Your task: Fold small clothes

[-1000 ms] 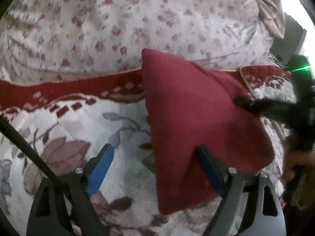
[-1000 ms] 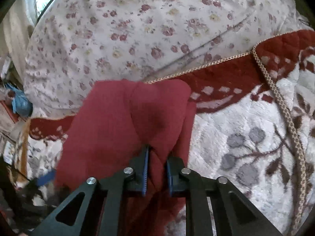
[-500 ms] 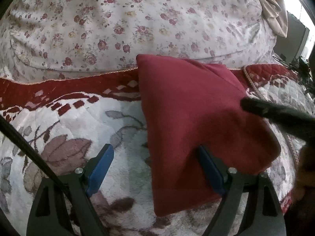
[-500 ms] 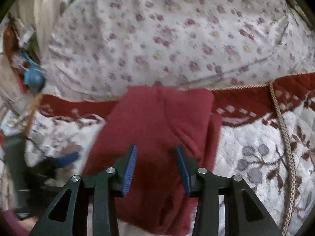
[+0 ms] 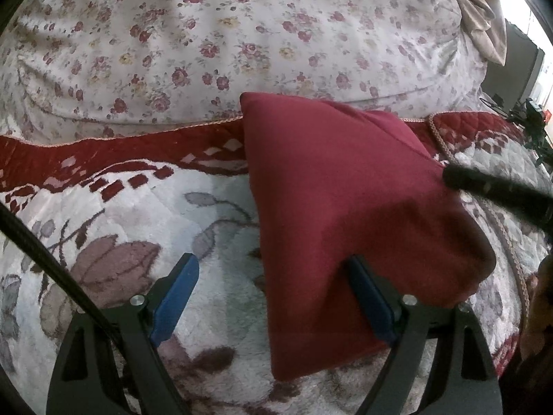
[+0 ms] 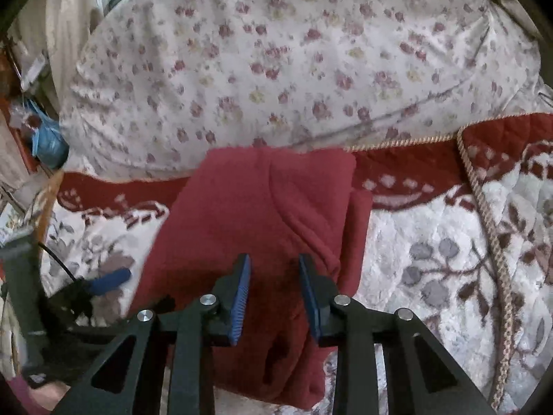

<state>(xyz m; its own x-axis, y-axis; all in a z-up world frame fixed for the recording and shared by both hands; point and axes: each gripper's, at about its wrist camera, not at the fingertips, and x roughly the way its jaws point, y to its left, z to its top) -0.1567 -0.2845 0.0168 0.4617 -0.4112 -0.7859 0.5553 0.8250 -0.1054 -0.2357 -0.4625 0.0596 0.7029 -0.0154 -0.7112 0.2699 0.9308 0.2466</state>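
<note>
A dark red garment lies folded on the patterned blanket; in the right wrist view it lies in the middle, with a fold ridge down its right half. My left gripper is open, its left finger over the blanket and its right finger at the garment's near edge. My right gripper is open and empty just above the garment's near part. A black finger of the right gripper reaches in at the right of the left wrist view. The left gripper's blue pad shows at the left.
A floral quilt is heaped behind the blanket. A braided cord edge runs down the blanket at the right. Clutter and a blue bag sit off the bed at far left. A black cable crosses the lower left.
My right gripper has let go of the garment, opened, and drawn back a little. The garment now lies flat. My left gripper has stayed open in place.
</note>
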